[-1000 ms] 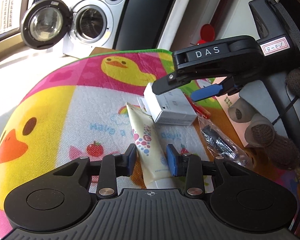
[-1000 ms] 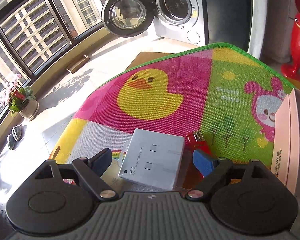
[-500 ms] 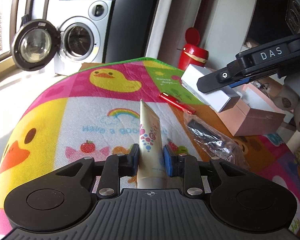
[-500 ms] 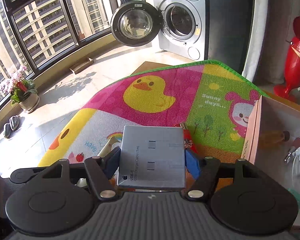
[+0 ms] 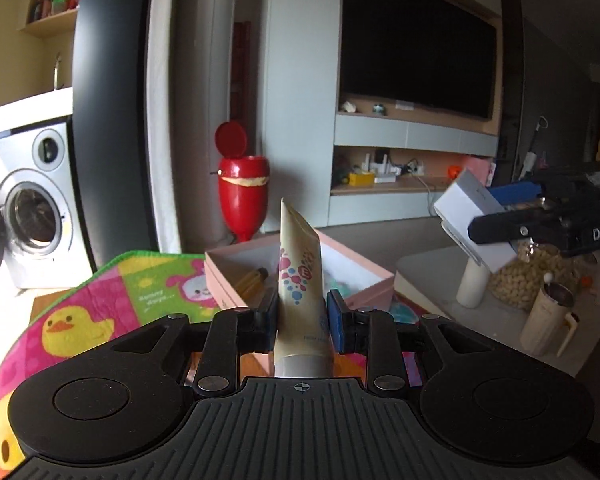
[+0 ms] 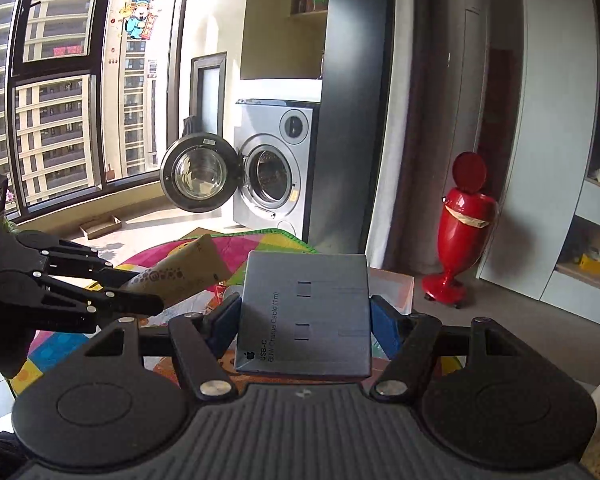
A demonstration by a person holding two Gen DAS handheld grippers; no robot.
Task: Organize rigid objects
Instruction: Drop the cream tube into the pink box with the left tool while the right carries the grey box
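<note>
Item 1, L gripper (image 5: 302, 322): jaws nearly closed, clamping cream tube (image 5: 301, 280) low on its body, crimped end pointing up, clear of the play mat (image 5: 100, 304). Item 2, R gripper (image 6: 304, 322): jaws about half open, pressing both sides of a flat white cable box (image 6: 306, 312), label facing up; also showing at right in L view (image 5: 466, 208), held in the air.

Step in hand, as I'm judging it: both items are being carried toward the open pink box (image 5: 376, 280), sitting just beyond the tube, w/ a few things inside already.

Next move is calling for: lowering each over the pink box, opening jaws w/o knocking its walls; one at a time looks safer.
</note>
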